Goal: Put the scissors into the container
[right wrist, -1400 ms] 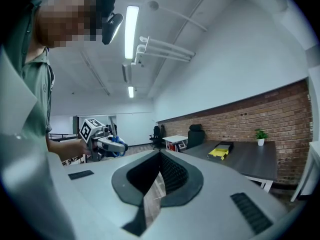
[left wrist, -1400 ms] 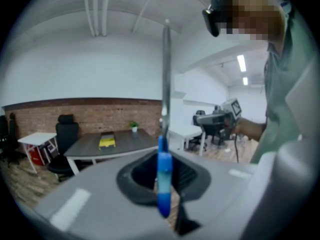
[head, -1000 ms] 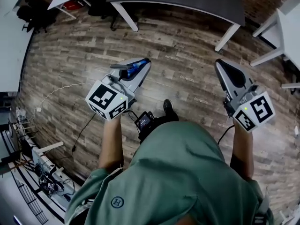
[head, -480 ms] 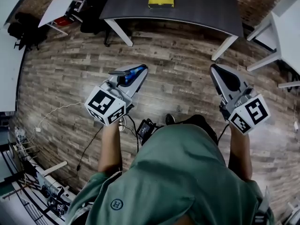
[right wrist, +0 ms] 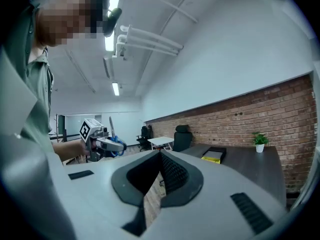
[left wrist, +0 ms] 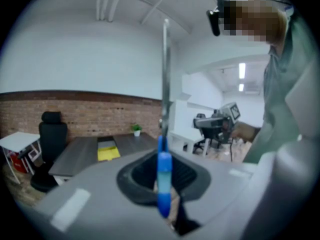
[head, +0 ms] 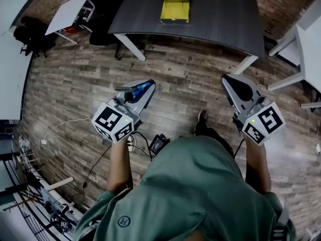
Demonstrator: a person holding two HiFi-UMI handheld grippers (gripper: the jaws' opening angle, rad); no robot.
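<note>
The scissors [head: 140, 90] have blue handles, and my left gripper [head: 146, 86] is shut on them. In the left gripper view the blue handle [left wrist: 163, 181] sits between the jaws and the steel blade [left wrist: 165, 69] points straight up. My right gripper [head: 227, 80] is shut with nothing in it; its jaws meet at the tip [right wrist: 160, 155]. The container [head: 175, 11], a yellow tray with a grey part behind it, lies on the dark table [head: 215, 14] well ahead of both grippers. It also shows as the yellow tray [left wrist: 108, 153] and the container [right wrist: 213, 157] in the gripper views.
Wood-plank floor [head: 185, 79] lies between me and the table. A black office chair [left wrist: 50, 134] stands left of the table, a small potted plant [right wrist: 259, 141] at its far end. White desks [head: 65, 11] flank both sides. Cables [head: 65, 122] run along the floor at left.
The dark table and the yellow container have come further into the head view, nearer to me. Both grippers travelled forward with me, each keeping its pose and grip.
</note>
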